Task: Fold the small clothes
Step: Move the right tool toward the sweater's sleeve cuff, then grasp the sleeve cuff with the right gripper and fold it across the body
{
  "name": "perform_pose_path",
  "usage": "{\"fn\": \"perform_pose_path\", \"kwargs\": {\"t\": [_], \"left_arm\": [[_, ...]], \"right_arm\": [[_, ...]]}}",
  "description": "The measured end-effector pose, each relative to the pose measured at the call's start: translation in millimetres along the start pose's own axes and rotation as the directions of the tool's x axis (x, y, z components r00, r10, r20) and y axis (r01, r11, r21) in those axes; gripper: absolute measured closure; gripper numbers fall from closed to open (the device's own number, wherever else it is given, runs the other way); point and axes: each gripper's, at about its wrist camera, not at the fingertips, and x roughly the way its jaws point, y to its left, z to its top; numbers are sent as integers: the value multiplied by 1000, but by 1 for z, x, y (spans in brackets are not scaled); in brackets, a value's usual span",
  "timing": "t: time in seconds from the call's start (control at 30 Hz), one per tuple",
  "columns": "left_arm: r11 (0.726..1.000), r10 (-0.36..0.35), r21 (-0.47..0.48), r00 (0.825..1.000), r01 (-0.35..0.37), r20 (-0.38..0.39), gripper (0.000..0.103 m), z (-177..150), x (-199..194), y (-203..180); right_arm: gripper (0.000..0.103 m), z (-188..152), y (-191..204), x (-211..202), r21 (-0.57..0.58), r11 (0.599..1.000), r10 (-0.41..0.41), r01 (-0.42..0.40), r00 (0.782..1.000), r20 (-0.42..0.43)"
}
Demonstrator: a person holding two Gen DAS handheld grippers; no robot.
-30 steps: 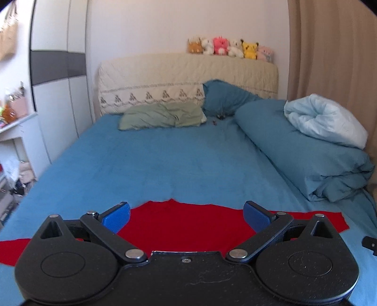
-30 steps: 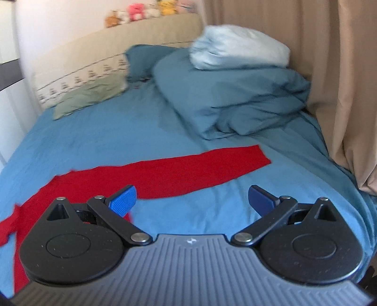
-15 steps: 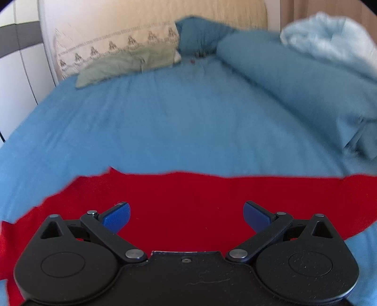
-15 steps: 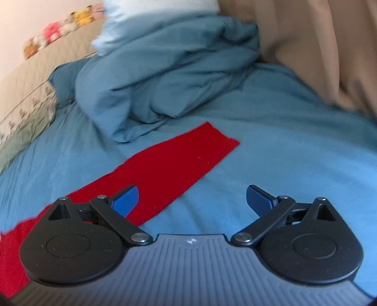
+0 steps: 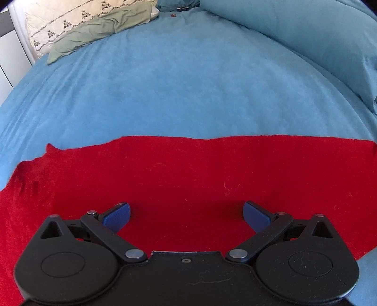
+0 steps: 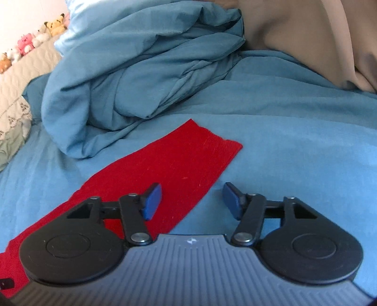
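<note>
A long red cloth (image 5: pixel 188 169) lies flat across the blue bed sheet (image 5: pixel 176 89). My left gripper (image 5: pixel 186 213) is open, low over the cloth's middle, with both blue pads above red fabric. In the right wrist view the cloth's right end (image 6: pixel 188 160) runs diagonally to a squared tip. My right gripper (image 6: pixel 192 200) is open over the cloth's near edge close to that end. Its left pad is over red fabric and its right pad is over the sheet. Neither gripper holds anything.
A bunched blue duvet (image 6: pixel 141 70) lies just behind the cloth's right end. A beige curtain (image 6: pixel 306 35) hangs at the far right. A green pillow (image 5: pixel 99 30) and patterned headboard cover (image 5: pixel 70 16) sit at the bed's head, with plush toys (image 6: pixel 30 42) above.
Both grippers have dropped lower and closer to the cloth. The right gripper swung right toward the cloth's end and its jaws have narrowed. The cloth has not moved.
</note>
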Motion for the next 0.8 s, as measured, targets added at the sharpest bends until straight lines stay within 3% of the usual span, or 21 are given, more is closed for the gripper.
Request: {"fn": "perform_pose_path", "kwargs": {"t": [0.3, 0.43, 0.5, 0.57, 0.67, 0.8], "left_arm": [[999, -50, -11, 998, 49, -41, 0, 2, 0, 16], [999, -36, 22, 998, 37, -52, 0, 13, -7, 30], [999, -17, 34, 1000, 18, -17, 0, 12, -29, 39], [998, -43, 46, 999, 42, 16, 0, 10, -55, 56], [997, -60, 47, 996, 57, 66, 0, 6, -91, 93], [993, -118, -16, 993, 118, 28, 0, -11, -117, 164]], "right_arm": [[81, 15, 19, 7, -56, 997, -50, 47, 998, -49], [82, 29, 37, -8, -80, 997, -26, 22, 999, -46], [82, 38, 55, -28, -81, 996, 38, -40, 999, -33], [82, 46, 79, -52, -96, 988, 120, -121, 993, -15], [82, 55, 129, -92, -138, 952, 277, -275, 961, -1], [82, 44, 212, -140, -218, 853, 477, -474, 878, -43]]}}
